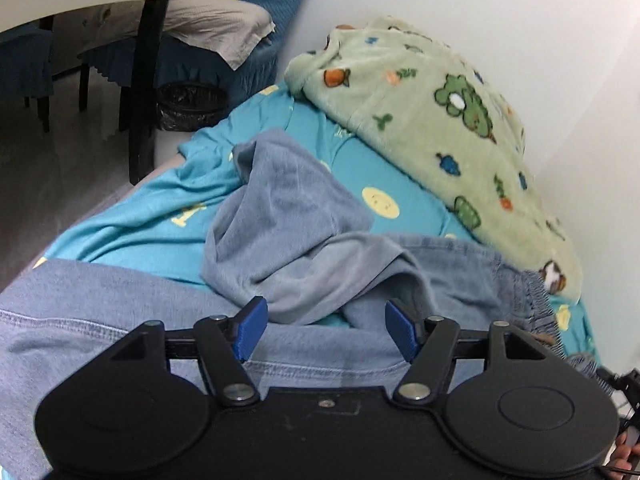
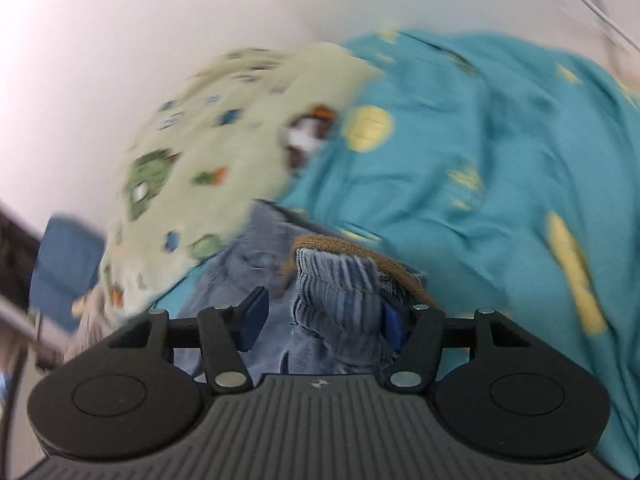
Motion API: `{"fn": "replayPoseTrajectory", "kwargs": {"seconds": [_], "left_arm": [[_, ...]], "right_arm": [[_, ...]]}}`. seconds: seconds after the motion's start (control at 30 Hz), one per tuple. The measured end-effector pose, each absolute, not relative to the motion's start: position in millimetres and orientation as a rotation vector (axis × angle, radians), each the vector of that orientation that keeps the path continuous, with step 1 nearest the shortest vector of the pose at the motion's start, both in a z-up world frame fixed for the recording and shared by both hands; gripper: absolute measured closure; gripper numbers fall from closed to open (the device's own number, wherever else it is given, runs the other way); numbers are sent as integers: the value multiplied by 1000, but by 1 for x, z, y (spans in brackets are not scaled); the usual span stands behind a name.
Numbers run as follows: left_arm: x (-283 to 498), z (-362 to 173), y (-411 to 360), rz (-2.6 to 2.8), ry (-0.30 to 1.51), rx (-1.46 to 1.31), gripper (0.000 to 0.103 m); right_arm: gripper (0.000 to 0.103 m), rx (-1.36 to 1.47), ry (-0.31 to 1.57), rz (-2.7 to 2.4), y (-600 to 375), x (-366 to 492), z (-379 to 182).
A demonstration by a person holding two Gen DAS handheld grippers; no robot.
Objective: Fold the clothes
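Light blue denim trousers lie rumpled on a teal bedsheet, one leg bunched toward the far side and the elastic waistband at the right. My left gripper is open just above the denim, with nothing between its blue pads. In the blurred right wrist view my right gripper is open, and the gathered waistband with its brown trim lies between the fingers against the right pad.
A pale green fleece blanket with cartoon prints is piled against the white wall; it also shows in the right wrist view. Beyond the bed's left edge stand a black bin, a dark post and blue-covered chairs.
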State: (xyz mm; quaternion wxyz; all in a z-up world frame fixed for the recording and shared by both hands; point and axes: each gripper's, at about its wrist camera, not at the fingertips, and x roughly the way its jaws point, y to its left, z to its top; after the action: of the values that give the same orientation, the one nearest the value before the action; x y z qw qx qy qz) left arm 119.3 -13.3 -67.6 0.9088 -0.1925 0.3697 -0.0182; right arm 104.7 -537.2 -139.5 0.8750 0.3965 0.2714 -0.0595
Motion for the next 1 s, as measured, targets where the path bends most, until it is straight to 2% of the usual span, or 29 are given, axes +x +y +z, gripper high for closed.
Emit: {"fn": "replayPoseTrajectory", "kwargs": {"seconds": [0.13,0.2,0.27,0.33,0.6,0.8,1.0], "left_arm": [[124,-79,-15,-38,781,-372,41],[125,-83,-16,-40,790,-368,41],[125,-85,-15,-45,791,-368,41],[123,-84,-16,-45,781,-356,41],[114,-75,-9,-49,742,-388,41],[106,-67,0,-37,696,-422,41],[110,-69,12,3,706,-472,41]], "right_arm": [[42,703,669,-181,-526,119,-151],[52,689,671,-205,-526,123,-154],[76,654,673,-230,-520,125,-147],[82,637,633,-224,-513,122,-134],[86,657,292,-185,-503,81,-66],[87,755,178,-284,-541,57,-62],[87,814,517,-502,-579,72,-130]]}}
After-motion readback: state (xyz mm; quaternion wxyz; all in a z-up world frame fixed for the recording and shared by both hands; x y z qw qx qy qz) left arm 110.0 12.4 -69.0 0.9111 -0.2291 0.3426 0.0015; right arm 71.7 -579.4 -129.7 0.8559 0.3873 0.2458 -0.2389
